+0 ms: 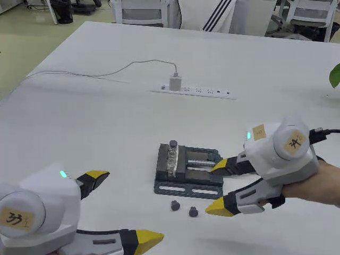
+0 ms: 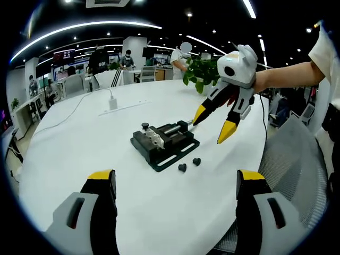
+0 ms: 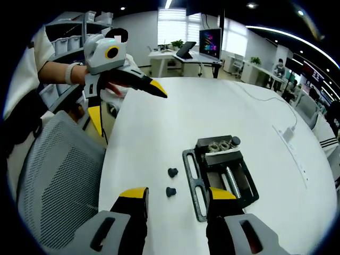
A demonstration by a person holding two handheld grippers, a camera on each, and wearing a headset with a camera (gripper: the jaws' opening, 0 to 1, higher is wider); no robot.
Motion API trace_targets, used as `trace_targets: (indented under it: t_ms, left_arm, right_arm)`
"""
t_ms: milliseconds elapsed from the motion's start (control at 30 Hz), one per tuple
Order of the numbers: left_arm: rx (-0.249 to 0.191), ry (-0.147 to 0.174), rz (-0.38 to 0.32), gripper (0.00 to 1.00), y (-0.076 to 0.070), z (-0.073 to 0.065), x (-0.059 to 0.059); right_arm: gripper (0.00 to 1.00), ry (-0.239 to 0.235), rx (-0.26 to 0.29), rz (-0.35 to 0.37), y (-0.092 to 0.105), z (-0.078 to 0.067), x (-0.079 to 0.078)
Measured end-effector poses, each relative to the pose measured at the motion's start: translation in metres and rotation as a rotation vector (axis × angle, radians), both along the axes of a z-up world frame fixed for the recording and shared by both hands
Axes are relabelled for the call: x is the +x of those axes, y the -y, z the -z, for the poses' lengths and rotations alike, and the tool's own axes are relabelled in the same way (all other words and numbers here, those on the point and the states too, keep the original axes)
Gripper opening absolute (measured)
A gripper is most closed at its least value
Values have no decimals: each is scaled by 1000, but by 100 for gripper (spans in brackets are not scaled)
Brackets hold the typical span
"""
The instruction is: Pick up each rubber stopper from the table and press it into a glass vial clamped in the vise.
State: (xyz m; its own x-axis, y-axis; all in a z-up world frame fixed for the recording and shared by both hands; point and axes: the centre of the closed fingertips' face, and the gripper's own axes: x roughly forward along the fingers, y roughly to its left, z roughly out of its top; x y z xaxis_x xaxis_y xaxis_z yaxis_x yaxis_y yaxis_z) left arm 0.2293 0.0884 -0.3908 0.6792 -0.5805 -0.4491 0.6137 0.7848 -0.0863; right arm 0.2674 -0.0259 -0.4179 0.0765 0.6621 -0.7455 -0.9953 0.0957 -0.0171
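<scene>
A dark vise (image 1: 188,172) sits on the white surface (image 1: 95,122), with small glass vials (image 1: 171,162) clamped in a row between its jaws. The vial at the far end carries a dark stopper (image 1: 173,144); in the right gripper view the others look open at the top. Two loose stoppers (image 1: 175,205) lie on the surface just in front of the vise base, close together but not touching. The right tongs (image 1: 212,187) hang spread and empty at the vise's screw side — one tip near the screw, the other just beside a loose stopper. The left tongs (image 1: 127,205) are spread too, holding nothing, well to the left of the vise. Farther back lies a power strip (image 1: 194,90) with a charger (image 1: 175,83) plugged in.
</scene>
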Motion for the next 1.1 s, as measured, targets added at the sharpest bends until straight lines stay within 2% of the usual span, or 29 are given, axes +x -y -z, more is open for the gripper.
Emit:
trace_targets:
  t_ms: [200, 333, 567, 767, 1100]
  left_arm:
    - [-5, 1, -2, 94, -1, 1, -2]
    - [-3, -3, -1, 93, -2, 2, -4]
    - [-7, -10, -19, 93, -4, 4, -6]
    - [-9, -18, -23, 93, -4, 6, -8]
    - [-13, -29, -39, 93, -7, 11, -10]
  right_arm:
    - [32, 10, -2, -23, -6, 14, -10]
    - [26, -22, -10, -26, -9, 27, -12]
    - [18, -40, -34, -39, -12, 44, -10]
    - [11, -51, -44, -47, -14, 50, -7]
    - [6, -62, -64, -60, -11, 57, -4]
